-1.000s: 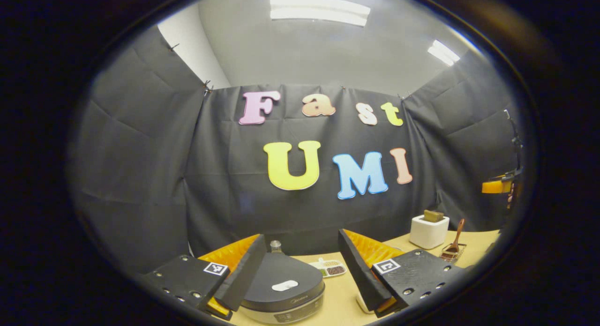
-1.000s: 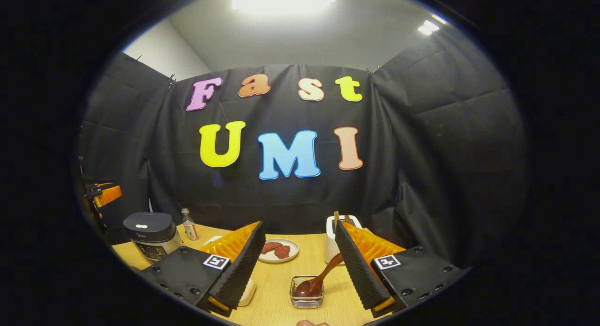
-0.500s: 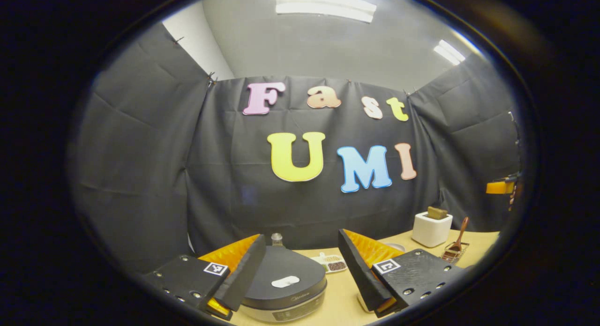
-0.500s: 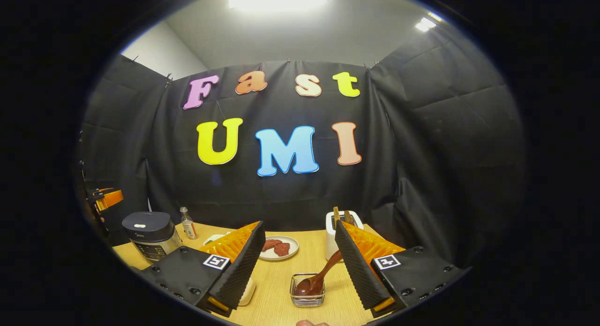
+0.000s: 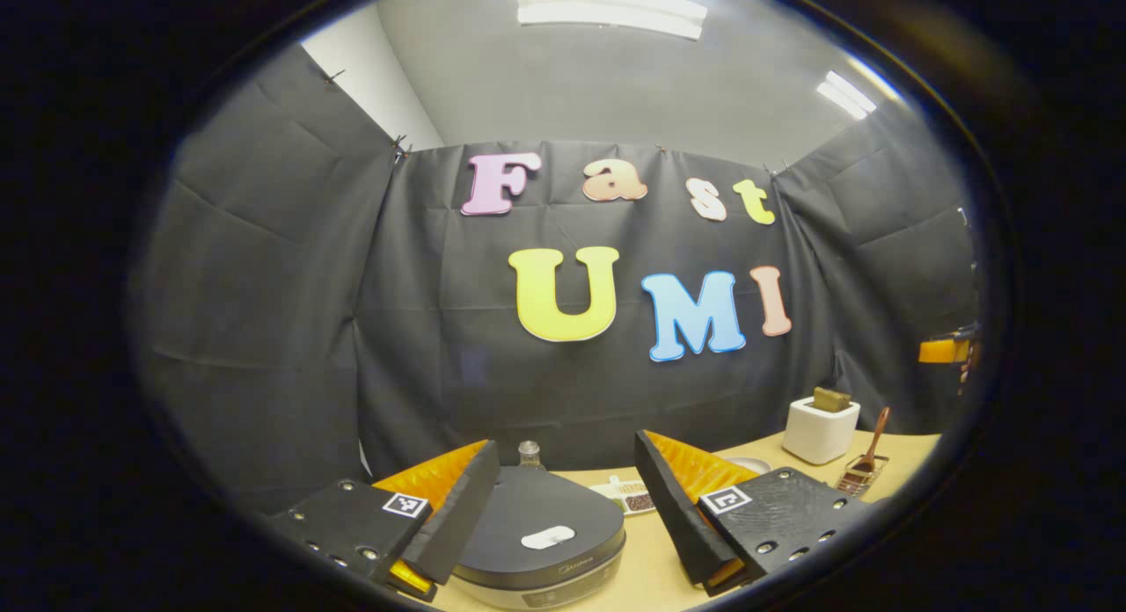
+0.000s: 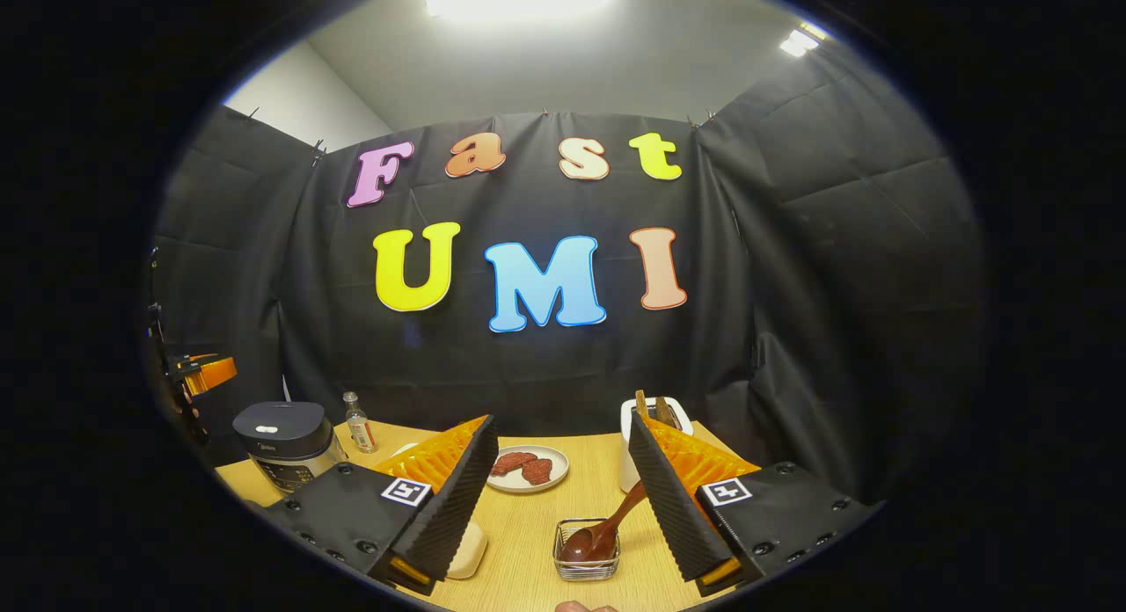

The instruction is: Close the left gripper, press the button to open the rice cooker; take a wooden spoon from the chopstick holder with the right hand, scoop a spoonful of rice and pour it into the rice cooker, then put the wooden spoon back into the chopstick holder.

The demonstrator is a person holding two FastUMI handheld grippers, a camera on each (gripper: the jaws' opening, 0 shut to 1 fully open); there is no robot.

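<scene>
A dark, lidded rice cooker (image 5: 537, 542) with a white button (image 5: 547, 536) on its closed lid sits just below and between the fingers of my open left gripper (image 5: 563, 498). In the right gripper view the cooker (image 6: 286, 440) stands far left. A wooden spoon (image 6: 607, 528) leans bowl-down in a small wire basket (image 6: 588, 552), just ahead of my open right gripper (image 6: 559, 480), which holds nothing. The white holder (image 6: 635, 440) with wooden sticks is partly hidden behind the right finger. From the left gripper view, spoon (image 5: 873, 445) and white holder (image 5: 820, 429) are far right.
On the wooden table (image 6: 528, 524) are a small bottle (image 6: 356, 423) by the cooker, a plate (image 6: 526, 468) with reddish pieces and a pale object (image 6: 471, 550) under my left finger. A small divided dish (image 5: 629, 496) lies behind the cooker. The other gripper (image 6: 201, 373) hangs far left.
The left gripper has drifted so the cooker sits a little more to the right between its fingers. The right gripper shifted slightly; basket and spoon now sit a bit farther right. Both stayed open.
</scene>
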